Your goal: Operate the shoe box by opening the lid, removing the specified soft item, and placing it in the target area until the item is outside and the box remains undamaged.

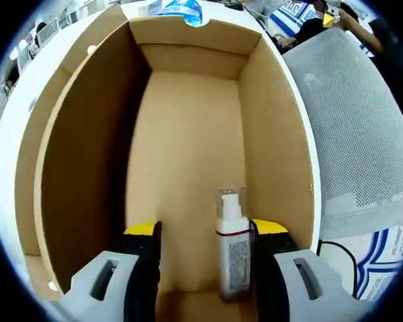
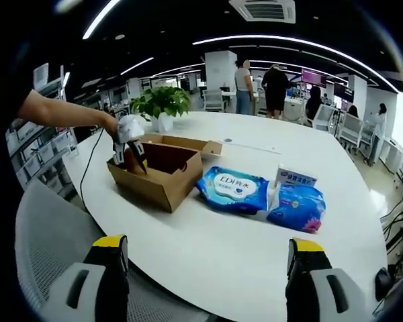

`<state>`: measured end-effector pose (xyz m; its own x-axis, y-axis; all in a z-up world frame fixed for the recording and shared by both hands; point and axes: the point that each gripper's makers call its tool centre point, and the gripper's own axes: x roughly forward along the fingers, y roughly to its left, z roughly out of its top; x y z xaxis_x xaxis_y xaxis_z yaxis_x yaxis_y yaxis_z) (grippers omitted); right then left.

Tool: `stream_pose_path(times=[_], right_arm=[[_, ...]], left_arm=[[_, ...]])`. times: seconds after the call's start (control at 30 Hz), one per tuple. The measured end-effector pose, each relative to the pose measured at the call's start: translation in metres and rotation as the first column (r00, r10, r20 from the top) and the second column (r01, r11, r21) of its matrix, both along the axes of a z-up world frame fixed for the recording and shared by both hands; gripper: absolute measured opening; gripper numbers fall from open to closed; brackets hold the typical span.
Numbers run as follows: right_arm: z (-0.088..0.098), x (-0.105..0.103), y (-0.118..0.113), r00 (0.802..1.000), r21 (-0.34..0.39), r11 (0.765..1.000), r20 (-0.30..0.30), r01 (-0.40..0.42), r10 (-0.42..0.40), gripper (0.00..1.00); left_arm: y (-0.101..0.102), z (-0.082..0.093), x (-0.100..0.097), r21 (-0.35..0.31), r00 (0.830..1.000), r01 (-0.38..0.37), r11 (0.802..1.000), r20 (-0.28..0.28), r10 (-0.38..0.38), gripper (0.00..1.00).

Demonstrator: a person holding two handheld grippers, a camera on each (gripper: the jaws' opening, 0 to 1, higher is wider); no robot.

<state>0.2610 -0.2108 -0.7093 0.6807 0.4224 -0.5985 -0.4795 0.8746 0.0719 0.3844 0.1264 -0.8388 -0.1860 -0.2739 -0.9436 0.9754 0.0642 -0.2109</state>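
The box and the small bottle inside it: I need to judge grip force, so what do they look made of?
The box: plain brown cardboard, matte, with raw cut edges. The bottle: seemingly clear, glossy plastic with a white pump top and printed label; glass cannot be ruled out.

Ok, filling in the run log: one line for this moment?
box: open | left gripper: inside box, jaws open beside spray bottle | right gripper: open, above table

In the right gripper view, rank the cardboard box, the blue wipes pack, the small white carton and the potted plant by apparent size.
1. Cardboard box
2. Blue wipes pack
3. Potted plant, though it sits farther back, so its true size is unsure
4. Small white carton
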Motion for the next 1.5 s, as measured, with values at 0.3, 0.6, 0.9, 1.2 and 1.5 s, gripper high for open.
stream_pose_path(times=[0.3, 0.6, 0.9, 1.2, 1.5], right_arm=[[0.002, 0.003, 0.002, 1.0, 0.006, 1.0, 0.008, -0.006, 0.006, 0.99], [0.0, 0.004, 0.006, 1.0, 0.016, 1.0, 0.008, -0.013, 0.013, 0.98], [0.002, 0.004, 0.009, 1.0, 0.022, 1.0, 0.019, -0.014, 0.014, 0.97], [0.004, 0.004, 0.01, 0.999, 0.03, 0.999, 0.028, -0.016, 0.015, 0.97], [0.006, 0.003, 0.012, 0.999, 0.037, 0.999, 0.039, -0.028, 0.026, 0.96]], left_arm=[[0.015, 0.0, 0.007, 0.02, 0.999, -0.037, 0.999, 0.028, 0.036, 0.49], [0.025, -0.003, 0.004, 0.052, 0.999, -0.03, 0.998, 0.043, 0.028, 0.42], [0.026, -0.008, 0.003, 0.062, 0.997, -0.013, 0.998, 0.072, 0.009, 0.28], [0.024, -0.008, 0.004, 0.057, 0.993, -0.033, 0.998, 0.111, 0.026, 0.22], [0.017, 0.003, 0.003, 0.055, 0.991, -0.029, 0.998, 0.135, 0.021, 0.2]])
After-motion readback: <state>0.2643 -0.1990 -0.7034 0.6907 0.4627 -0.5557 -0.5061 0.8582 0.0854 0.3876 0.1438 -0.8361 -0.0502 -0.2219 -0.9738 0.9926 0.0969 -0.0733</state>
